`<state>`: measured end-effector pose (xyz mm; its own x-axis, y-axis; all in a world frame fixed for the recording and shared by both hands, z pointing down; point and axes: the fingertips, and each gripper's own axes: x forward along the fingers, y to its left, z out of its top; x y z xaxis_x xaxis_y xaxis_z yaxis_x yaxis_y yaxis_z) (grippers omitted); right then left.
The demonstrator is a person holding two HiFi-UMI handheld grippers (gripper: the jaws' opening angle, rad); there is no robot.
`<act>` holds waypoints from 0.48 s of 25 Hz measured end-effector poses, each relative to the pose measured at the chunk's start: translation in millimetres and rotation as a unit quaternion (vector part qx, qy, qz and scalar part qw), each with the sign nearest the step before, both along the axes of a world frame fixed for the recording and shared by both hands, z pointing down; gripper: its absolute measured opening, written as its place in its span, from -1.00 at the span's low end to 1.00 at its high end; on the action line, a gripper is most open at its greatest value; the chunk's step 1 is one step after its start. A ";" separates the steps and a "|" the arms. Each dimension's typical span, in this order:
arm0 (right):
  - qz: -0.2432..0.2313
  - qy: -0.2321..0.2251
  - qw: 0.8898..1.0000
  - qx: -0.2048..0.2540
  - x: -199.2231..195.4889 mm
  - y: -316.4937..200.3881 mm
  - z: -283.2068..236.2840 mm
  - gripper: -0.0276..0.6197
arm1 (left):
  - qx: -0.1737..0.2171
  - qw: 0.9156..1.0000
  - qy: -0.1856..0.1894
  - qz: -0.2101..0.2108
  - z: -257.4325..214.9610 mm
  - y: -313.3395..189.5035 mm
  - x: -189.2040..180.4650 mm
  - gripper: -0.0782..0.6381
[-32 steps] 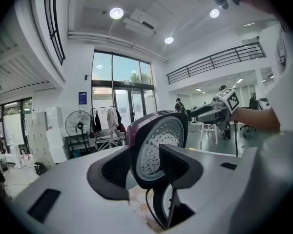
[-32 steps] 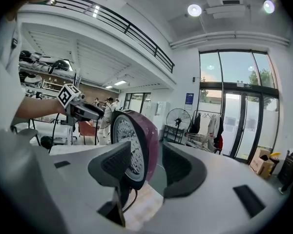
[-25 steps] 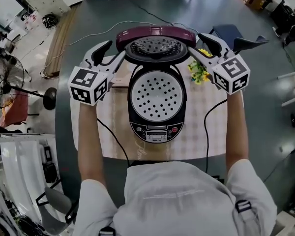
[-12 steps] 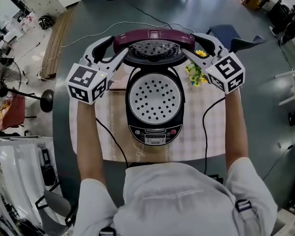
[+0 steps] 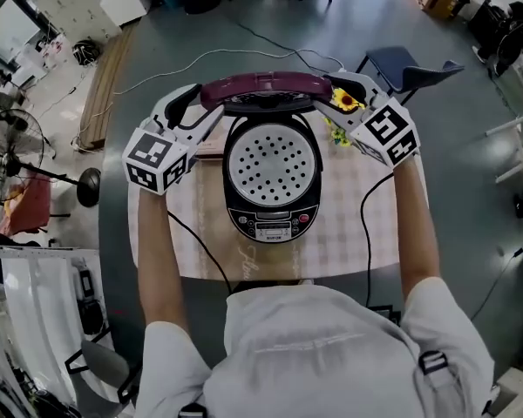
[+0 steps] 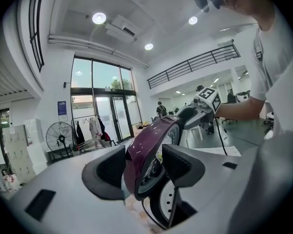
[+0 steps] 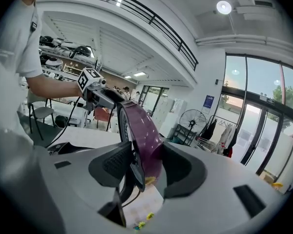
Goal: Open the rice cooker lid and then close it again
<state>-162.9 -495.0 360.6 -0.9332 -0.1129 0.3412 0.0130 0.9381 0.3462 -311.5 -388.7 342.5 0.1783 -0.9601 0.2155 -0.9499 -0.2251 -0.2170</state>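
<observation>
The rice cooker [image 5: 271, 220] stands on the table with its purple lid [image 5: 261, 84] raised almost upright at the back. A white perforated tray [image 5: 271, 158] fills its pot. My left gripper [image 5: 211, 104] grips the lid's left edge. In the left gripper view the lid [image 6: 151, 140] sits pinched between the pads of my left gripper [image 6: 142, 167]. My right gripper [image 5: 328, 91] straddles the lid's right edge. Its jaws are closing, and in the right gripper view the lid [image 7: 142, 130] lies between the pads of my right gripper [image 7: 144, 165], touching both.
The cooker sits on a checked cloth [image 5: 349, 242] over a small table. Yellow flowers [image 5: 338, 103] lie just right of the lid, under my right gripper. A blue chair [image 5: 401, 64] stands behind, a fan [image 5: 9, 138] far left, and cables run across the floor.
The lid has tipped forward: its inner plate faced me before and now shows nearly edge-on. Both grippers moved in with it, and the right gripper's jaws narrowed.
</observation>
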 end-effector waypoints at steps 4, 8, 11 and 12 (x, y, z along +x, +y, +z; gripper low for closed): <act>-0.011 0.023 1.000 0.010 11.9 26.3 10.1 -0.27 | -0.022 0.999 -0.036 -0.001 11.8 19.1 14.1 -0.11; -0.028 0.051 0.998 0.010 24.6 49.3 22.6 -0.17 | -0.052 0.995 -0.083 -0.008 26.0 38.9 28.8 -0.11; -0.041 0.064 0.997 0.004 33.7 66.1 31.9 -0.14 | -0.080 0.991 -0.110 0.003 39.9 55.2 41.7 -0.04; -0.046 0.069 0.997 0.000 37.1 71.8 35.9 -0.10 | -0.092 0.988 -0.122 0.009 45.9 60.5 46.6 0.00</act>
